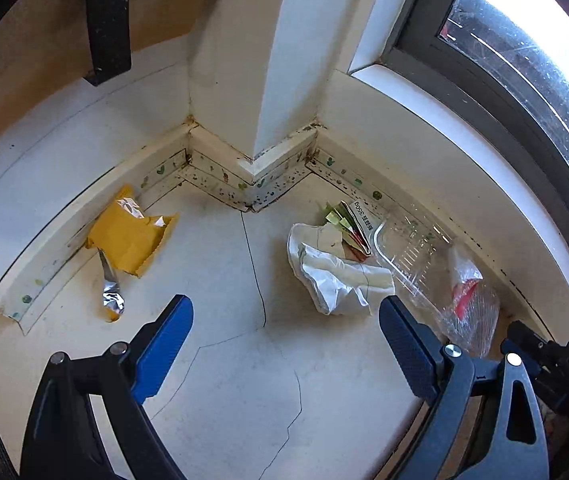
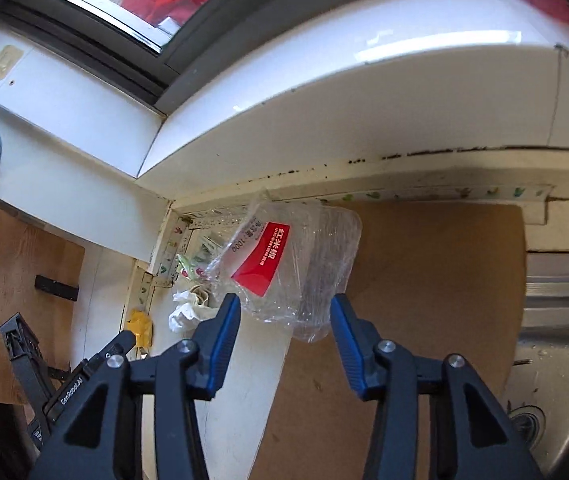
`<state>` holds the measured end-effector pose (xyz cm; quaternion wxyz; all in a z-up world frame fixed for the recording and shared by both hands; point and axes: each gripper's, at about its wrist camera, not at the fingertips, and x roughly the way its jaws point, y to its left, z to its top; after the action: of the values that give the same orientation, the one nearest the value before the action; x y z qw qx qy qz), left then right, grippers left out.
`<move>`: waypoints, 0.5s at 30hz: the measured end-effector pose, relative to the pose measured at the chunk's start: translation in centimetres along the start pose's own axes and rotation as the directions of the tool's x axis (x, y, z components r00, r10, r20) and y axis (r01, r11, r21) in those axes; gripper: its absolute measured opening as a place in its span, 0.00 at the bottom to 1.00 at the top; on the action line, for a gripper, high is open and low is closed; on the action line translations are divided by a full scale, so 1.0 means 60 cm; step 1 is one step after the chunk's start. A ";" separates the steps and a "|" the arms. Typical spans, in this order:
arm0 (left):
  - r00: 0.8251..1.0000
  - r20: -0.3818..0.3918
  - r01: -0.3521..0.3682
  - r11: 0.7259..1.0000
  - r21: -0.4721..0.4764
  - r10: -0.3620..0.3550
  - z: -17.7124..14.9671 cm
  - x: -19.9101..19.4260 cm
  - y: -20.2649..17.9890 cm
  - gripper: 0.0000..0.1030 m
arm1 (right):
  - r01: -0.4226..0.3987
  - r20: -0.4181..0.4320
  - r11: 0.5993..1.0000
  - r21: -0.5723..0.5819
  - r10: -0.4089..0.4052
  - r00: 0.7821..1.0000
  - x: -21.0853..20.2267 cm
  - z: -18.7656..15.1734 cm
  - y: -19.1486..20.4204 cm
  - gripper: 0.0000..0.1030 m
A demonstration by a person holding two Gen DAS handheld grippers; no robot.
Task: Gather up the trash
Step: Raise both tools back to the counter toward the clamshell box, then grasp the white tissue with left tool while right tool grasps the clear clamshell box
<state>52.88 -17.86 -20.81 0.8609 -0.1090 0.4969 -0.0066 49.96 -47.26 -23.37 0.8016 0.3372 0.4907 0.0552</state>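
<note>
Trash lies in a counter corner. In the left wrist view a yellow wrapper [image 1: 128, 236] with a foil strip [image 1: 110, 296] lies at the left. Crumpled white paper [image 1: 336, 276], a green and red packet [image 1: 350, 224], a clear plastic tray [image 1: 412, 248] and a clear bag with a red label [image 1: 468, 296] lie at the right. My left gripper [image 1: 286, 320] is open above the bare counter between them. In the right wrist view my right gripper [image 2: 285, 316] is open, just short of the clear bag [image 2: 284, 268], not touching it.
A white pillar corner [image 1: 252, 80] and a window sill [image 1: 464, 148] back the counter. A brown board [image 2: 424, 300] lies under the bag, with a steel sink [image 2: 556, 380] to its right. A wooden board [image 2: 12, 280] stands at the left.
</note>
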 end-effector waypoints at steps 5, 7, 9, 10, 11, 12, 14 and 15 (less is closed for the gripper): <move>1.000 -0.012 0.020 0.998 -0.067 -0.021 0.007 0.044 0.001 0.91 | -0.014 -0.002 1.000 0.003 0.014 1.000 0.024 -0.008 -0.006 0.39; 1.000 -0.011 0.027 0.996 -0.090 -0.028 0.010 0.056 0.000 0.91 | -0.022 0.002 1.000 0.000 0.022 1.000 0.026 -0.009 -0.006 0.38; 0.999 -0.013 0.030 0.993 -0.111 -0.031 0.013 0.073 -0.001 0.91 | -0.036 0.012 0.999 0.000 0.036 0.999 0.023 -0.010 -0.006 0.38; 0.999 -0.014 0.031 0.992 -0.122 -0.033 0.015 0.080 0.000 0.91 | -0.041 0.017 0.999 0.003 0.041 0.999 0.022 -0.010 -0.005 0.38; 0.999 -0.017 0.030 0.991 -0.132 -0.032 0.015 0.087 0.000 0.91 | -0.048 0.024 0.999 0.006 0.048 0.999 0.020 -0.010 -0.006 0.38; 0.999 -0.023 0.026 0.989 -0.144 -0.030 0.016 0.096 0.001 0.91 | -0.054 0.029 0.999 0.007 0.054 0.998 0.018 -0.010 -0.005 0.38; 0.999 -0.036 0.022 0.987 -0.162 -0.028 0.017 0.113 0.003 0.90 | -0.064 0.035 0.998 0.005 0.064 0.997 0.016 -0.009 -0.006 0.38; 0.999 -0.038 0.017 0.986 -0.167 -0.024 0.017 0.118 0.004 0.90 | -0.063 0.031 0.998 0.005 0.062 0.998 0.017 -0.008 -0.006 0.38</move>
<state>57.33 -18.31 -26.41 0.8385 -0.1855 0.5118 0.0238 50.01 -46.86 -24.47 0.8060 0.3556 0.4675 0.0735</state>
